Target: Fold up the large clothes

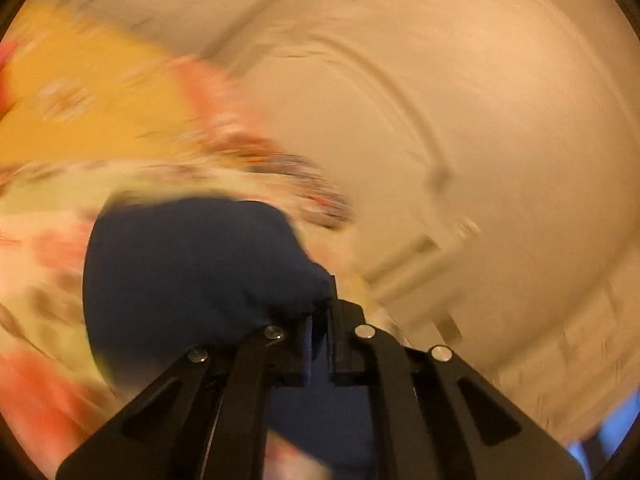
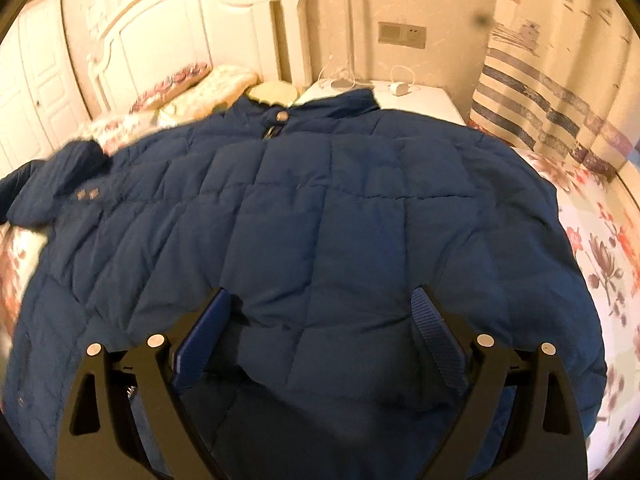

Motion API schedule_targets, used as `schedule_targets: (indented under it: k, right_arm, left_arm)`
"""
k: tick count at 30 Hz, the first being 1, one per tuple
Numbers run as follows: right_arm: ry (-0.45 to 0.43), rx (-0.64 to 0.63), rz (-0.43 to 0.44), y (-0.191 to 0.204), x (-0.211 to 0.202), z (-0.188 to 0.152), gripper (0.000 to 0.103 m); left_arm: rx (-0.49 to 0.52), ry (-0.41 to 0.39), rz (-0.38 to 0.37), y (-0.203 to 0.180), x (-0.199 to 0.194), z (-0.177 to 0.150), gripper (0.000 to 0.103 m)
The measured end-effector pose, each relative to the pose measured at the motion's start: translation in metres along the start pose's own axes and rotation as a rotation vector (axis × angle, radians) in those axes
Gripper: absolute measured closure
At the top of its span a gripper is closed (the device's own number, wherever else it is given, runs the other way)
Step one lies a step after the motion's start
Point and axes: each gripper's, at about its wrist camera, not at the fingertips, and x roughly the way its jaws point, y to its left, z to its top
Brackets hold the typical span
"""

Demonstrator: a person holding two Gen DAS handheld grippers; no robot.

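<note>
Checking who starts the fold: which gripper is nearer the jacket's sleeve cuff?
Left. The left gripper is shut on the sleeve cuff; the right gripper hangs open over the jacket hem, apart from that sleeve.

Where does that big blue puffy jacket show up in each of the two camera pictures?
Left wrist view: only a bunched blue part of the jacket, lower left, pinched in the shut left gripper.
Right wrist view: the jacket fills the middle, spread flat beyond the open right gripper.
Shared landmark: the floral bedding.
</note>
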Motion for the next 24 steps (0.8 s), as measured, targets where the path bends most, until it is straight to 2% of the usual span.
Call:
schedule_targets:
  k: [2, 3, 5, 7, 10, 11, 13, 15, 16, 17, 18, 19, 21, 22, 23, 24]
  right_arm:
    - [-0.062, 0.086, 0.024, -0.016, -0.011, -0.001, 0.015]
    - [-0.093, 0.13, 0.032, -0.023, -0.016, -0.001, 0.015]
    - [-0.153, 0.212, 0.049, -0.039, -0.026, -0.004, 0.015]
    - [-0.189, 0.266, 0.059, -0.049, -0.032, -0.006, 0.015]
    - [-0.21, 0.309, 0.06, -0.058, -0.035, -0.007, 0.015]
    - [-0.213, 0.311, 0.062, -0.058, -0.036, -0.007, 0.015]
    - [-0.214, 0.309, 0.063, -0.057, -0.036, -0.006, 0.015]
    - [-0.21, 0.307, 0.068, -0.057, -0.035, -0.005, 0.015]
    - [-0.209, 0.308, 0.071, -0.057, -0.035, -0.007, 0.015]
    - [-0.207, 0.308, 0.075, -0.058, -0.034, -0.006, 0.015]
    - [-0.205, 0.309, 0.077, -0.058, -0.034, -0.007, 0.015]
    - [-0.203, 0.308, 0.078, -0.058, -0.033, -0.007, 0.015]
    - [-0.205, 0.308, 0.081, -0.058, -0.033, -0.008, 0.015]
    - [-0.205, 0.308, 0.082, -0.059, -0.034, -0.008, 0.015]
    - [-0.205, 0.309, 0.083, -0.06, -0.034, -0.008, 0.015]
    - [-0.203, 0.309, 0.082, -0.06, -0.034, -0.008, 0.015]
  left_arm:
    - [0.155, 0.049, -0.1, -0.061, 0.004, -0.026, 0.099]
    - [0.268, 0.094, -0.163, -0.102, 0.009, -0.049, 0.099]
    - [0.422, 0.168, -0.213, -0.154, 0.02, -0.09, 0.098]
    - [0.568, 0.27, -0.26, -0.2, 0.039, -0.15, 0.098]
    - [0.659, 0.469, -0.251, -0.224, 0.075, -0.228, 0.098]
    - [0.692, 0.553, -0.227, -0.226, 0.09, -0.261, 0.097]
    - [0.746, 0.66, -0.153, -0.221, 0.109, -0.304, 0.092]
    - [0.806, 0.666, -0.109, -0.212, 0.112, -0.324, 0.087]
    - [0.81, 0.68, -0.134, -0.211, 0.111, -0.323, 0.074]
    - [0.803, 0.713, -0.177, -0.211, 0.109, -0.317, 0.049]
    - [0.803, 0.732, -0.198, -0.207, 0.106, -0.315, 0.035]
    - [0.823, 0.726, -0.203, -0.209, 0.096, -0.307, 0.026]
    - [0.868, 0.631, -0.211, -0.214, 0.07, -0.286, 0.026]
    - [0.871, 0.57, -0.234, -0.218, 0.054, -0.277, 0.022]
    - [0.852, 0.467, -0.241, -0.213, 0.034, -0.258, 0.013]
    - [0.828, 0.398, -0.217, -0.204, 0.02, -0.245, 0.008]
